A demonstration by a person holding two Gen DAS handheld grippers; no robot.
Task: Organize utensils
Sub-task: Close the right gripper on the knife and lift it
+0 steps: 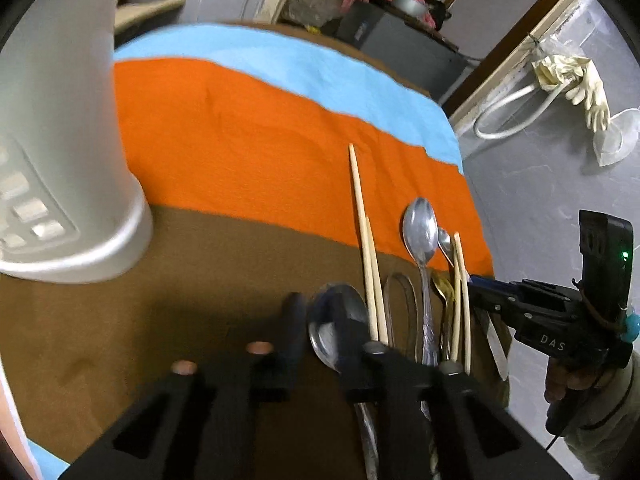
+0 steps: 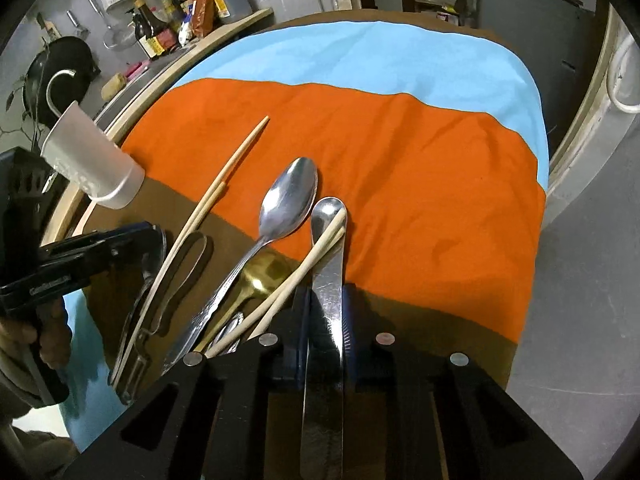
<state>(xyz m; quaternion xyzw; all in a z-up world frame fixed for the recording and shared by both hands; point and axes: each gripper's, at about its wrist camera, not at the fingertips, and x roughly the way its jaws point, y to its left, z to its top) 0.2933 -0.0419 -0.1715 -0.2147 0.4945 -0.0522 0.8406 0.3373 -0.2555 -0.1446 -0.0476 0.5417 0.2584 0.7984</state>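
POSE: both black two-finger grippers pitch steeply down over the utensil pile on the brown-orange-blue cloth [image 2: 400, 152] | RIGHT: right gripper [image 2: 325, 344] clamps a flat steel spatula handle [image 2: 326, 280] | LEFT: left gripper [image 1: 320, 320] pinches a large steel spoon [image 1: 340, 320] | ONLY RIGHT VIEW: gold spoon [image 2: 256, 276] bowl plain; white plastic holder [image 2: 92, 160] whole

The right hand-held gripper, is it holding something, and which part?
Yes. The right hand-held gripper is shut on a flat steel spoon, pinching its handle about halfway along; the bowl end points away, under two chopsticks.
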